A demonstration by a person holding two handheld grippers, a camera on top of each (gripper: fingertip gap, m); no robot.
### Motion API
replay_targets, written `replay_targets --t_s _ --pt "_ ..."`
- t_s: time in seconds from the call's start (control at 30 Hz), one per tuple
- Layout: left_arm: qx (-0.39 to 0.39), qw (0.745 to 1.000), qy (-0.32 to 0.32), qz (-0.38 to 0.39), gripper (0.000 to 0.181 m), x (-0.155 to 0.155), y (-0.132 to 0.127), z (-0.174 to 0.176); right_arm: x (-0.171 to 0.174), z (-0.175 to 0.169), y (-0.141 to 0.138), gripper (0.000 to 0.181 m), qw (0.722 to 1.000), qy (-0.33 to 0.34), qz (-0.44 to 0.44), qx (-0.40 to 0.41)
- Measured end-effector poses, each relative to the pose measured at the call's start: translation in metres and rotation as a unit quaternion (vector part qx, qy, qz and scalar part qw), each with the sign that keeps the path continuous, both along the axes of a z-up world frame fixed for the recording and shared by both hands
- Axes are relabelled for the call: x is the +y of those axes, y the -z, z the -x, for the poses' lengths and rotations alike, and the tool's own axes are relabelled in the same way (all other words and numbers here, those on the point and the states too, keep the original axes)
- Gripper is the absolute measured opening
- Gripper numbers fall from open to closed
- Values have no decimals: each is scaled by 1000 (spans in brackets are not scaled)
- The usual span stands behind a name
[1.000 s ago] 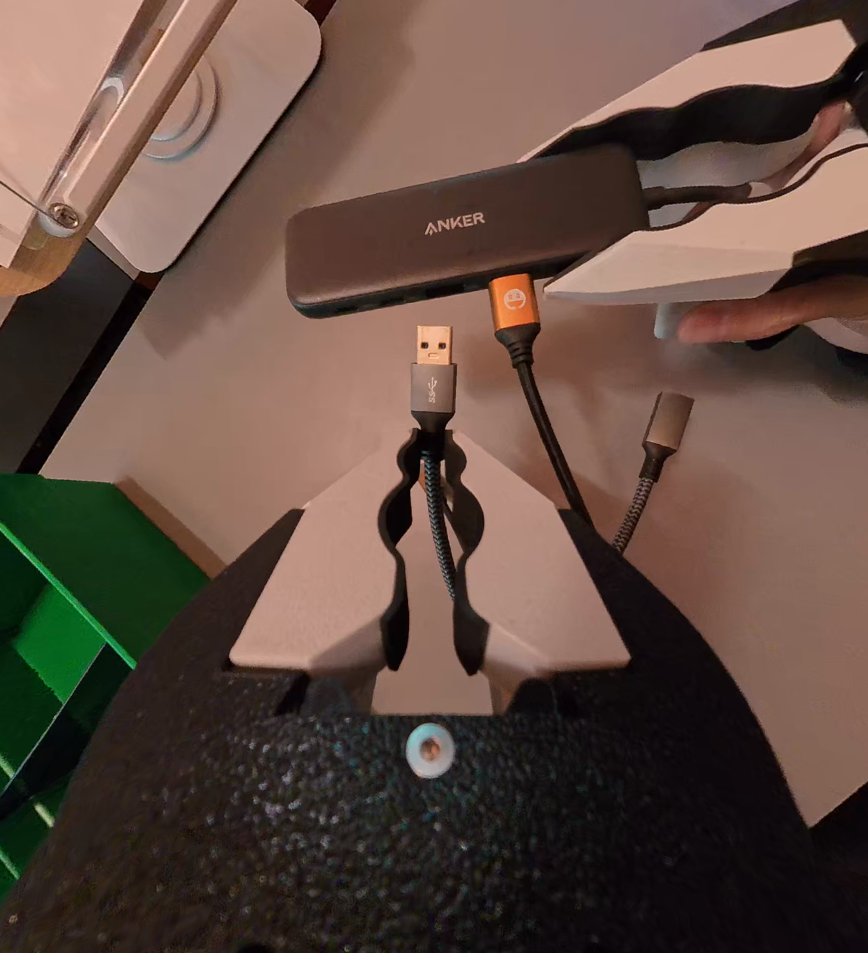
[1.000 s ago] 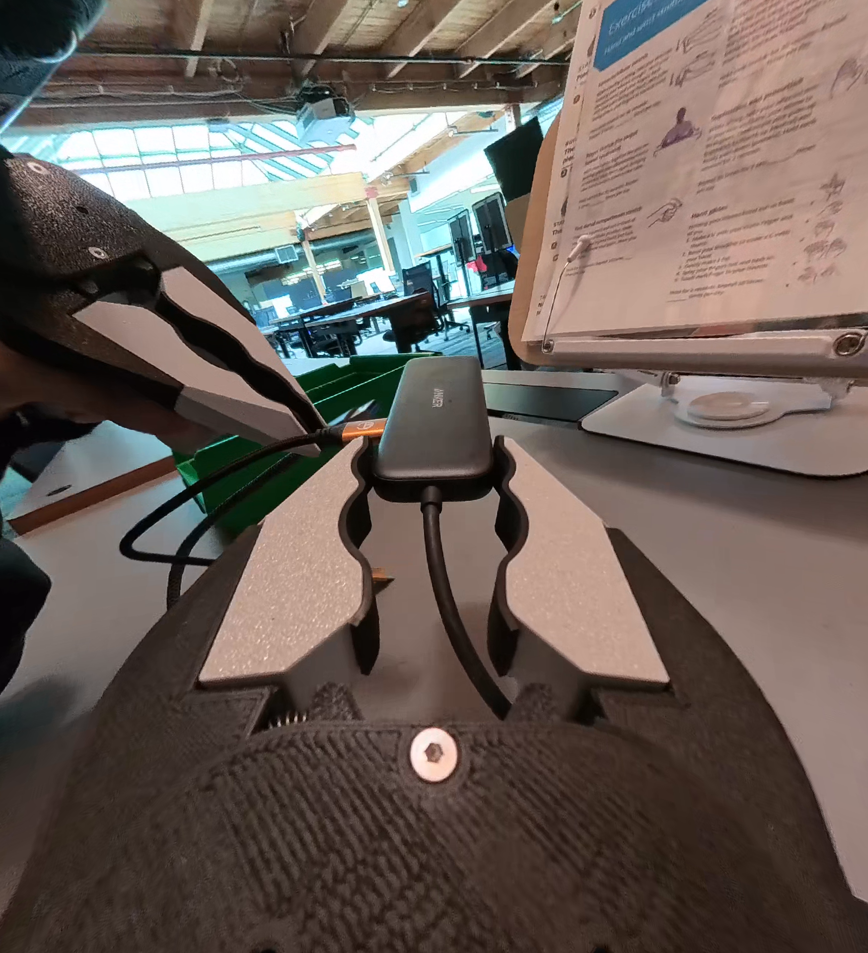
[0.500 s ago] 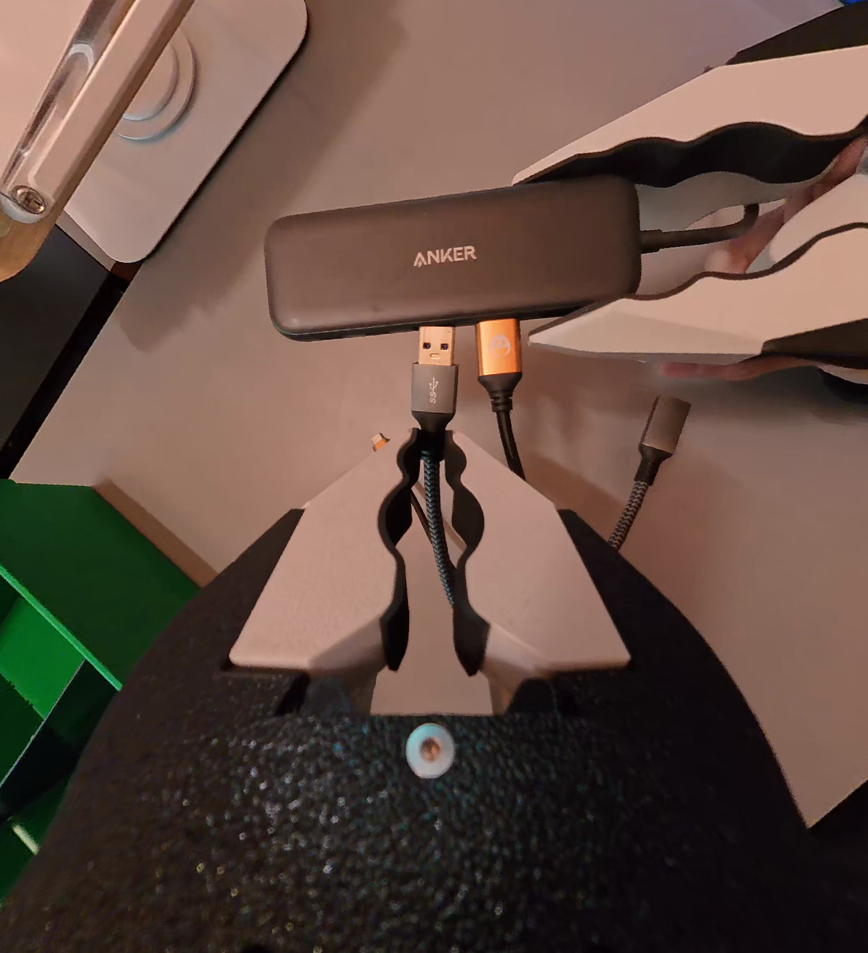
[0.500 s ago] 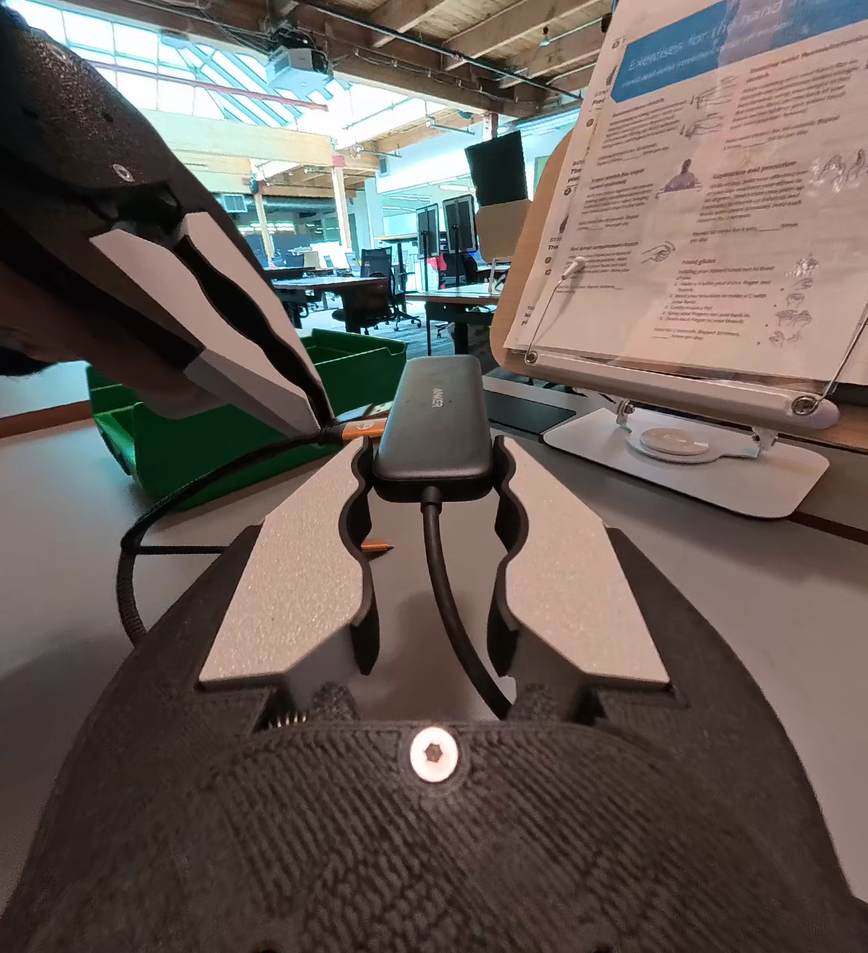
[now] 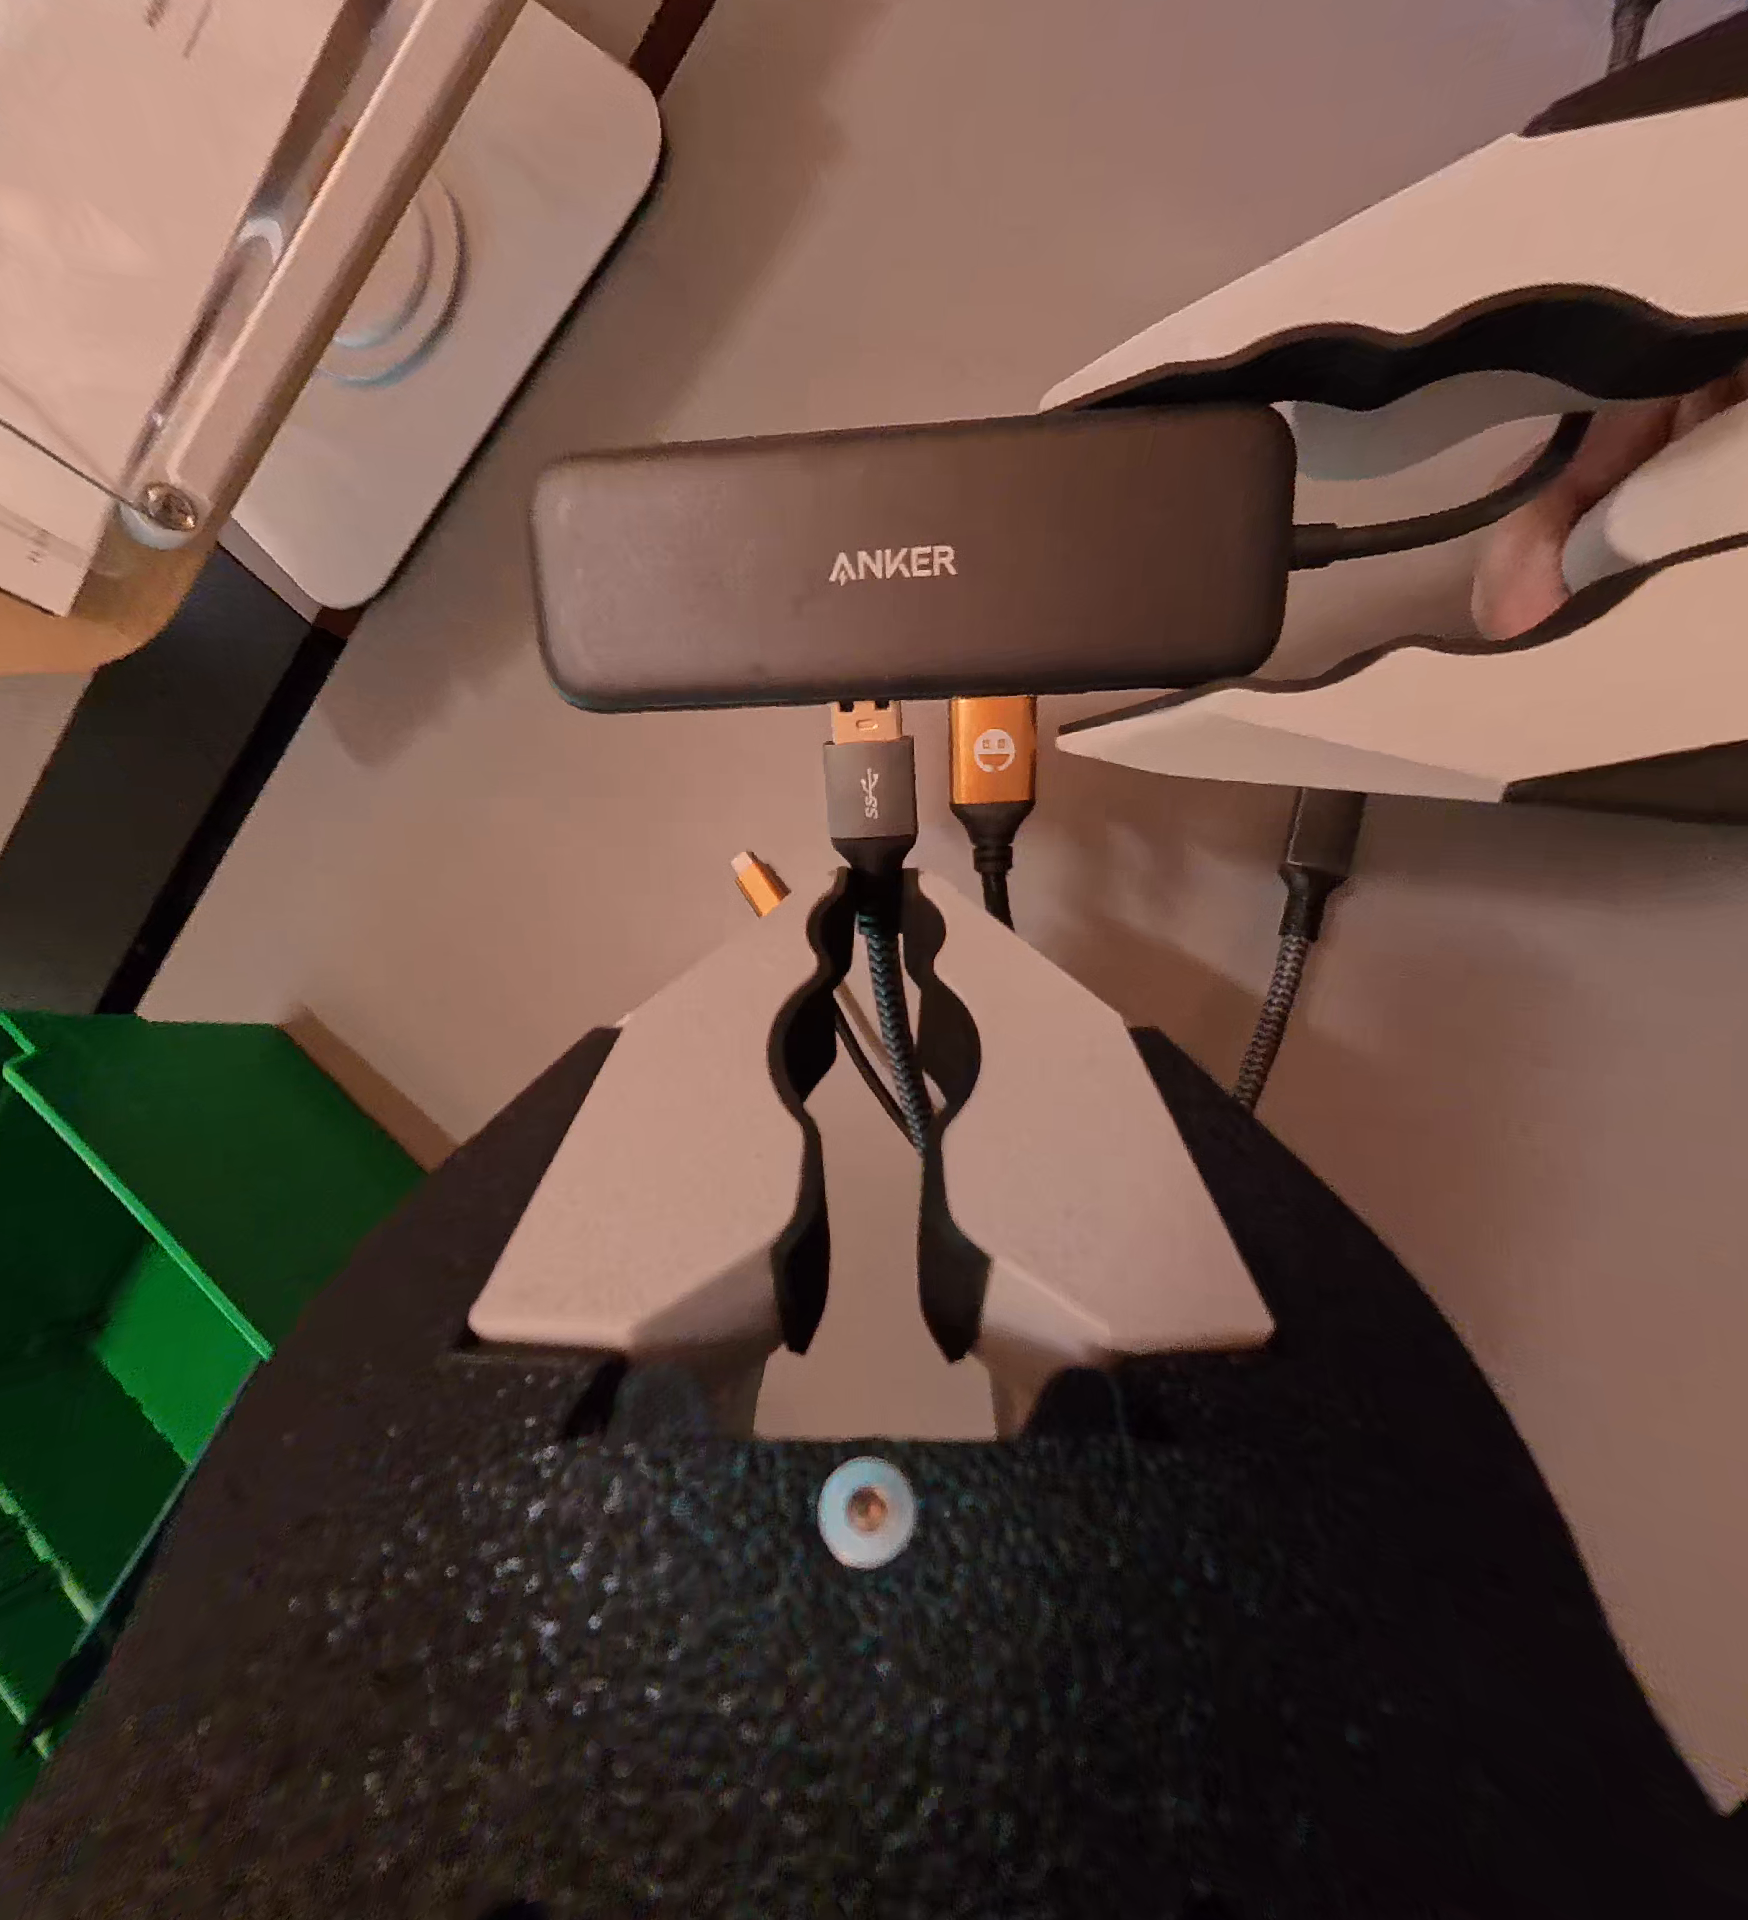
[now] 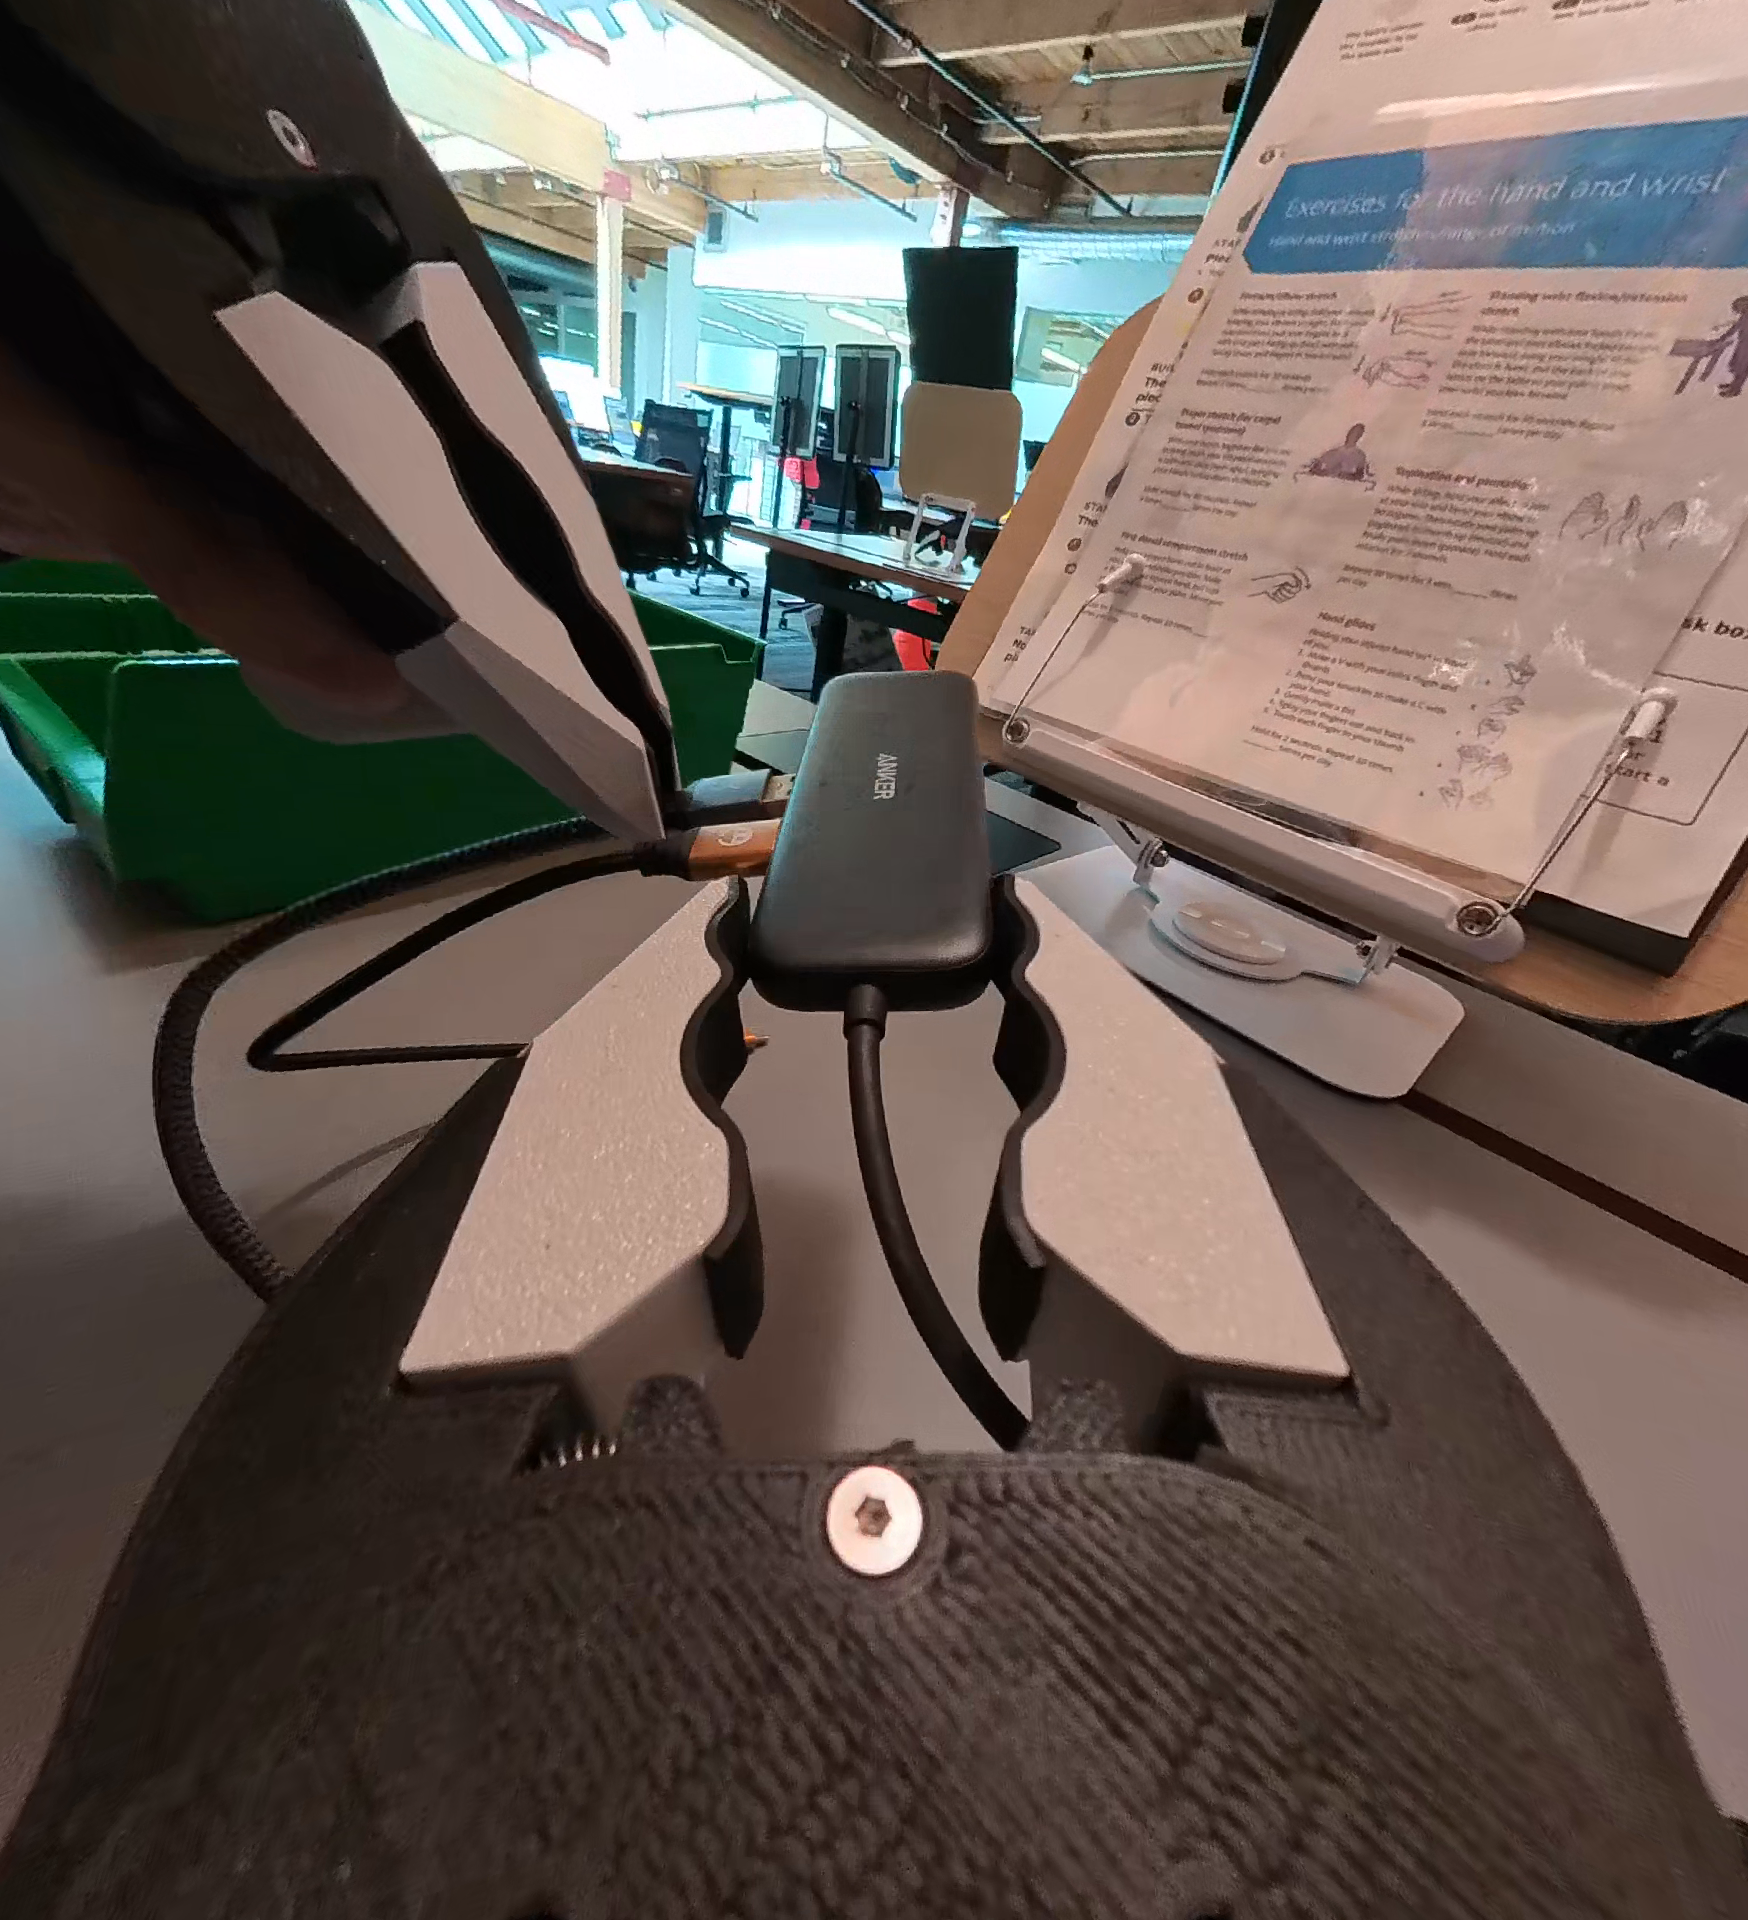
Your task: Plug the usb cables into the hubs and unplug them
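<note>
Since a second ago: grey plug (image 5: 868, 774) carried forward from short of the hub (image 5: 911, 566) to its side edge, metal tip now partly inside a port, some bare metal showing outside.

Left wrist view: left tool (image 5: 872, 894) clamped on the braided cable (image 5: 891, 997) just behind the grey plug, fingers (image 5: 683, 1122) nearly together around the cord. Orange plug (image 5: 992, 753) seated in the neighbouring port, just beside the grey one, its black cable (image 5: 995, 883) dropping behind the tool. Right tool (image 5: 1296, 561) entering from the right, pinching the hub's cable end and holding it above the grey counter (image 5: 1524, 1195). Another grey connector (image 5: 1322, 831) on a braided cord lying loose on the counter below the right tool. Small orange connector (image 5: 758, 883) beside the left fingertip. Green bin (image 5: 101, 1226) at lower left; white stand base (image 5: 496, 312) at upper left.

Right wrist view: right tool (image 6: 870, 935) gripping the hub (image 6: 875, 821) by its near end, the hub's black lead (image 6: 911, 1195) running back between the fingers (image 6: 600, 1174). Left tool (image 6: 657, 790) coming down from the upper left to the hub's left side, where both plugs meet it; depth of the grey plug hard to judge here, probably not fully home. Orange plug (image 6: 730, 842) inserted. Braided cable (image 6: 195, 1101) looping across the counter (image 6: 39, 1039). Green bin (image 6: 257, 769) behind; document stand (image 6: 1421, 582) with a printed sheet to the right.
</note>
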State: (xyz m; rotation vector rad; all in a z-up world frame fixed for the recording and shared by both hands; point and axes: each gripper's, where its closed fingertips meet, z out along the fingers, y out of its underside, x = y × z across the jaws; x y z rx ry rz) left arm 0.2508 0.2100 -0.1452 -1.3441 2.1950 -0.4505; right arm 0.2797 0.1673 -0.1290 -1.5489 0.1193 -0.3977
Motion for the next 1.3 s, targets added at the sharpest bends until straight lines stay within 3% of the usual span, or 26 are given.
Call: replay_targets --t_s 0.17,0.43,0.63,0.7,0.83,0.97,1.1,1.2,1.3 --pt "-45 999 25 -9 5 -4 -12 -8 -3 -3 -1 46 1000 5 4 -8" --pt "-42 998 49 -10 6 -6 -1 -14 -4 -3 -3 46 998 13 26 -47" --pt "-112 989 71 70 14 -17 -38 -9 -18 -8 -22 46 1000 8 -23 -18" --pt "-152 985 47 69 29 -3 -60 -4 -22 -8 -31 46 998 17 -18 -49" --pt "-233 971 -15 47 32 36 -97 6 -43 -13 -79 45 993 44 -50 -94" --pt "-230 972 -33 47 32 54 -96 12 -79 -30 -147 46 987 78 -66 -124" --pt "-209 976 -28 45 32 57 -87 12 -133 -72 -208 46 972 161 -27 -168" --pt "-196 980 -17 37 32 54 -80 10 -175 -117 -231 46 952 234 47 -190" --pt "-185 982 -3 30 32 50 -73 8 -215 -160 -233 46 923 297 141 -199"
